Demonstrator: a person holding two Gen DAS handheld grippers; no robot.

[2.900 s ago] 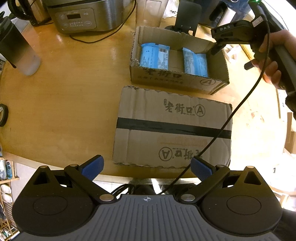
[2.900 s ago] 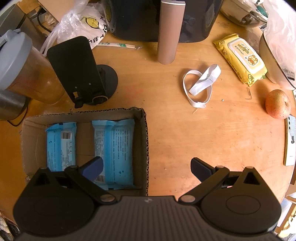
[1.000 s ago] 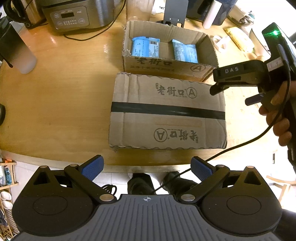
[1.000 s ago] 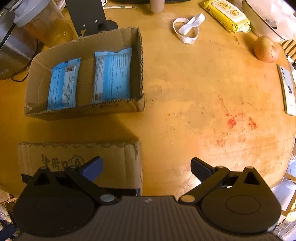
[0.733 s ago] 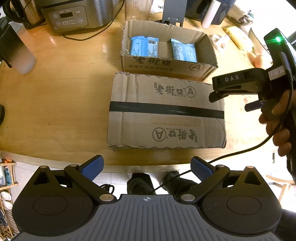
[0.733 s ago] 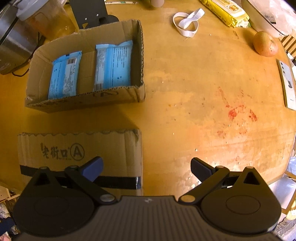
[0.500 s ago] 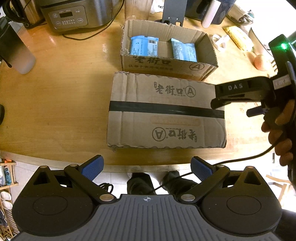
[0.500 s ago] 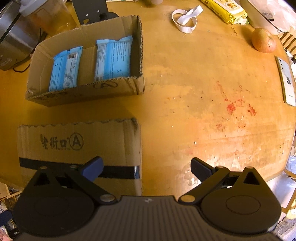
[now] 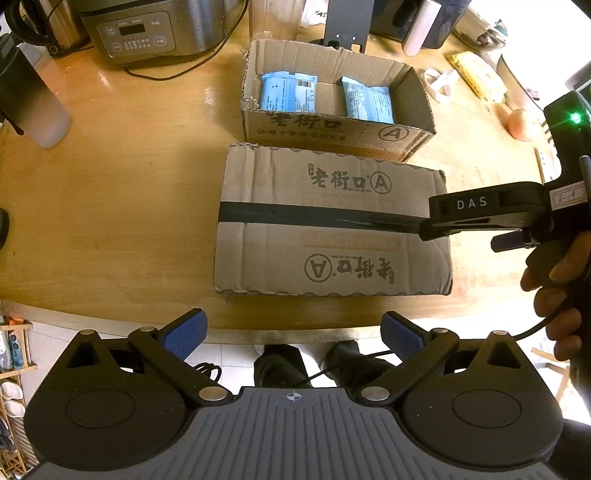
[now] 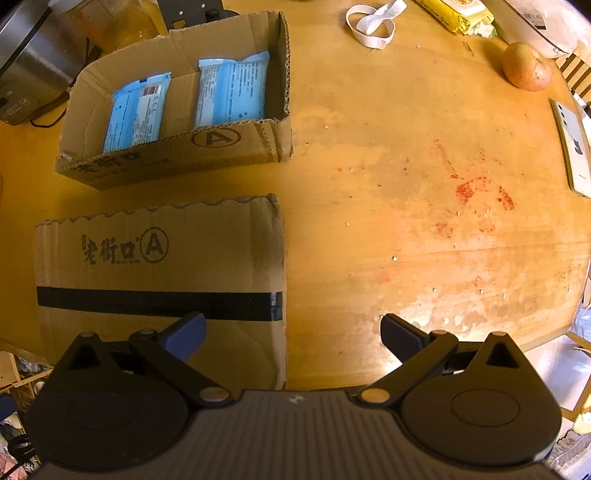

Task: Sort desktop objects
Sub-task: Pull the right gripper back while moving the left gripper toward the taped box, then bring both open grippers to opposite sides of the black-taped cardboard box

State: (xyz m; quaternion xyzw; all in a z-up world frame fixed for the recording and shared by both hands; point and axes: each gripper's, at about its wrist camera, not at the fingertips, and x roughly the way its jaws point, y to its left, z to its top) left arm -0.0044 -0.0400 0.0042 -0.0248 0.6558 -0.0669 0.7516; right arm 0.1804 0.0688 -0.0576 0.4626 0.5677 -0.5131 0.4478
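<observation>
An open cardboard box (image 9: 332,131) (image 10: 177,155) on the wooden table holds two blue packets (image 9: 288,92) (image 9: 367,104), also seen in the right wrist view (image 10: 136,110) (image 10: 232,92). In front of it lies a flat cardboard lid (image 9: 332,225) (image 10: 159,280) with a black tape stripe. My left gripper (image 9: 291,334) is open and empty, just off the table's front edge. My right gripper (image 10: 293,334) is open and empty over the lid's right edge; it shows from the side in the left wrist view (image 9: 480,214).
A rice cooker (image 9: 147,29), a dark bottle (image 9: 26,99) and a black stand (image 9: 345,22) stand at the back. A white strap (image 10: 373,22), a yellow wipes pack (image 10: 454,9), an apple (image 10: 526,66) and a phone (image 10: 572,147) lie to the right.
Both grippers have drawn back toward the table's front edge. The right gripper has moved from over the open box down to the lid's right edge. Both stayed open.
</observation>
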